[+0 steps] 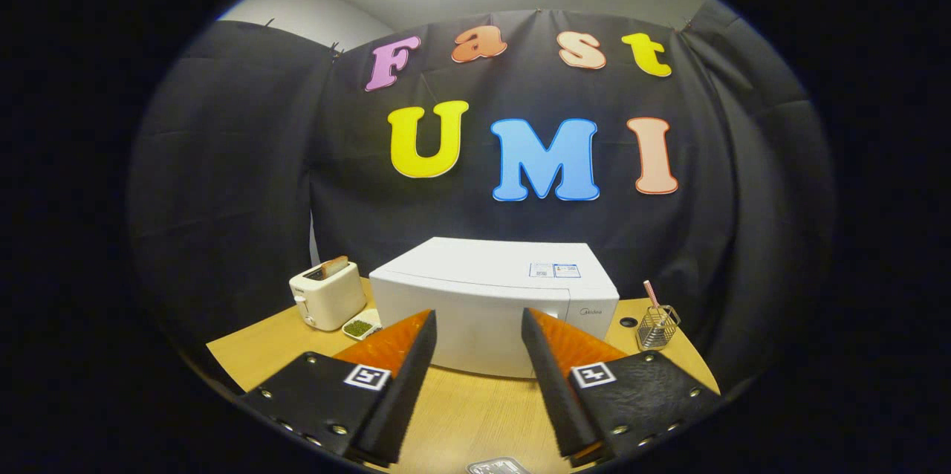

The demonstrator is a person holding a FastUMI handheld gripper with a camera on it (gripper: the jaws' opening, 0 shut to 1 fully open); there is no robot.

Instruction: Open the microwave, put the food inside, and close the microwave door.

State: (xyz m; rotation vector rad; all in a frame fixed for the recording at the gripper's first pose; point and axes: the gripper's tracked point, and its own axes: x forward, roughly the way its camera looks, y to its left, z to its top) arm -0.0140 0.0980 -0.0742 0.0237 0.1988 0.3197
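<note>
A white microwave stands on the wooden table, just beyond my fingers, with its door shut. A small white dish of green food lies to the left of the microwave, in front of the toaster. My gripper hovers above the table in front of the microwave and is open, with nothing between its fingers. The microwave's front face fills the gap between the fingertips.
A white toaster with a slice of bread in it sits left of the microwave. A wire holder with a striped straw stands to the right. Part of a clear, flat object lies on the table's near edge, below the fingers.
</note>
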